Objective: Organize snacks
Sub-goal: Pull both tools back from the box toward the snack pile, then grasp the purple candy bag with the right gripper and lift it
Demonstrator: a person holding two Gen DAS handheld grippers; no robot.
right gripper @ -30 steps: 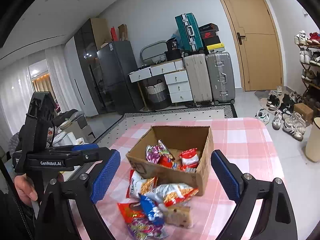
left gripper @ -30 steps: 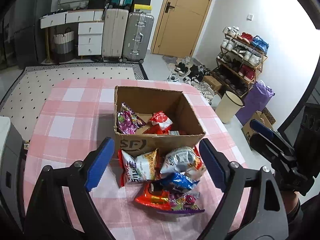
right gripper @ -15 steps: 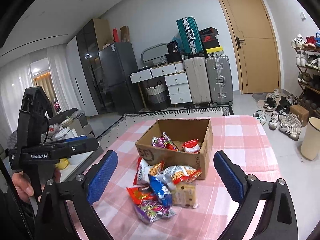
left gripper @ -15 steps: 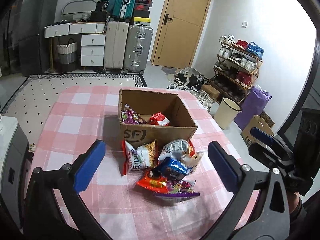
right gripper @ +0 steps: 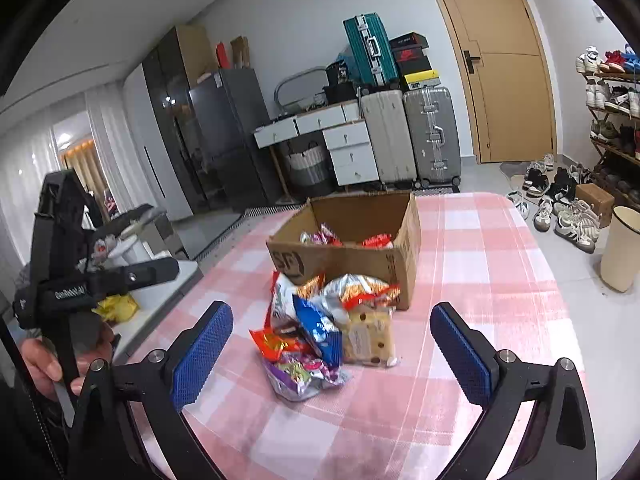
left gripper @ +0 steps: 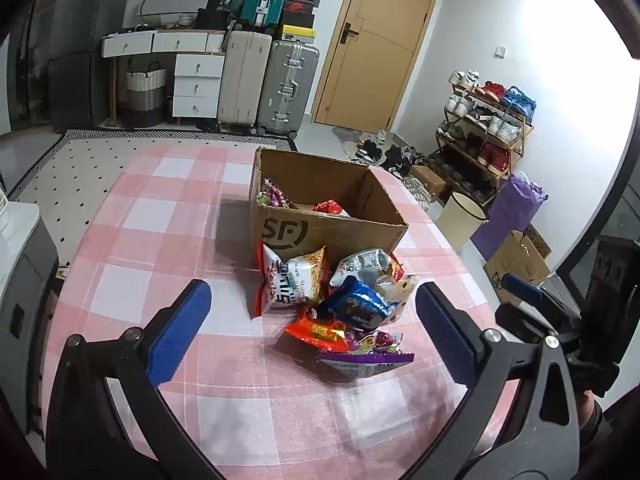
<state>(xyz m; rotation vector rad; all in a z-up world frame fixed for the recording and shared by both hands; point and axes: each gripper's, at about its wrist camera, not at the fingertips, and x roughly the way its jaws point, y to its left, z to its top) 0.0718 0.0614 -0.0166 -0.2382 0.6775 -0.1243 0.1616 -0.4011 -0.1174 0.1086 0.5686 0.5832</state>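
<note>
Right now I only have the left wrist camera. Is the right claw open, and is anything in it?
Observer: The right claw is open. Its jaws have just been opening, with nothing between them, short of the snack pile.
Operator: What is the pale packet behind the blue one?
Observer: A clear biscuit packet, lying flat on the checked cloth beside the blue packet, in front of the box.
Operator: Anything past the table's left edge?
Observer: A crumpled yellow thing lies on the white unit there.
</note>
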